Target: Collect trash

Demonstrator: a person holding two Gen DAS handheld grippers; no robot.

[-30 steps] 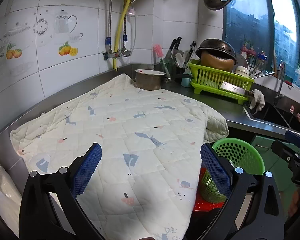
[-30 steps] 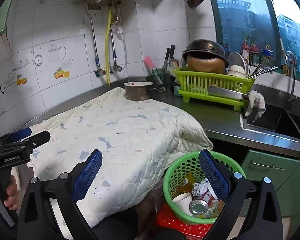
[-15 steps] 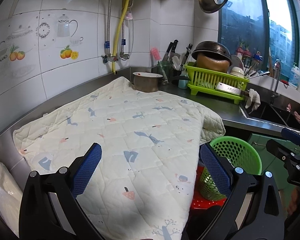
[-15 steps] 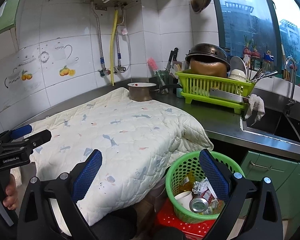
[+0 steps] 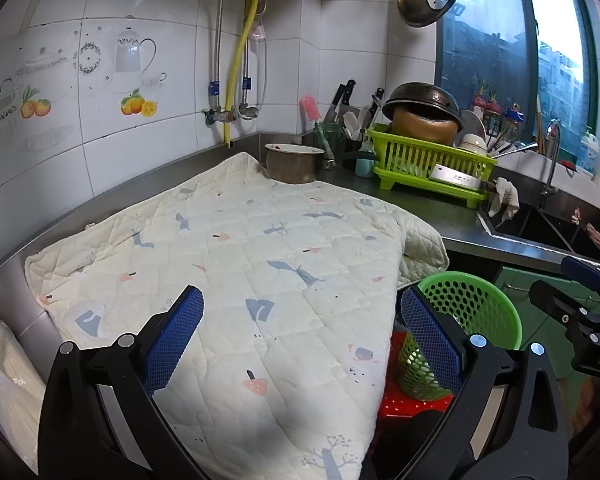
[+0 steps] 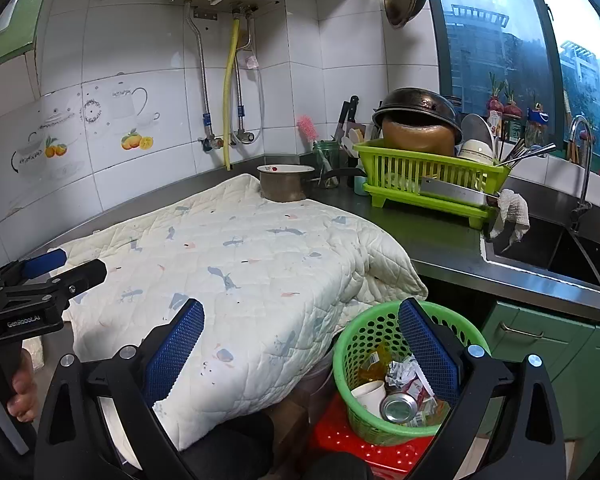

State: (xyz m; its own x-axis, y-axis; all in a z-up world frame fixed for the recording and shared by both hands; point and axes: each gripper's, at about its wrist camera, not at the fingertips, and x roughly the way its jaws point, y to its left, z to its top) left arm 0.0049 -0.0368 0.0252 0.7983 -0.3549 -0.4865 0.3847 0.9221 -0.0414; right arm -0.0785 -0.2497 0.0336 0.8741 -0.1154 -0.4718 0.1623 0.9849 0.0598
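Both tongs, left tongs [image 5: 300, 330] and right tongs [image 6: 300, 332], stood wide open and empty above the quilt [image 6: 240, 264] on the counter [image 6: 440, 240], the trash [image 6: 396, 394] lying in the green basket [image 6: 352, 344] below the counter's front edge, so any remaining pickup would best begin by scanning the quilt.

Basket [image 6: 410, 376]: green perforated plastic, round, upright, open-topped, standing on a red stool [image 6: 364, 446] just beside the quilt's hanging edge. Contents: white paper cup [image 6: 368, 392] tipped on its side; silver can [image 6: 399, 408], end up; crumpled paper [image 6: 401, 372]; yellow wrapper [image 6: 374, 362] against the back wall.
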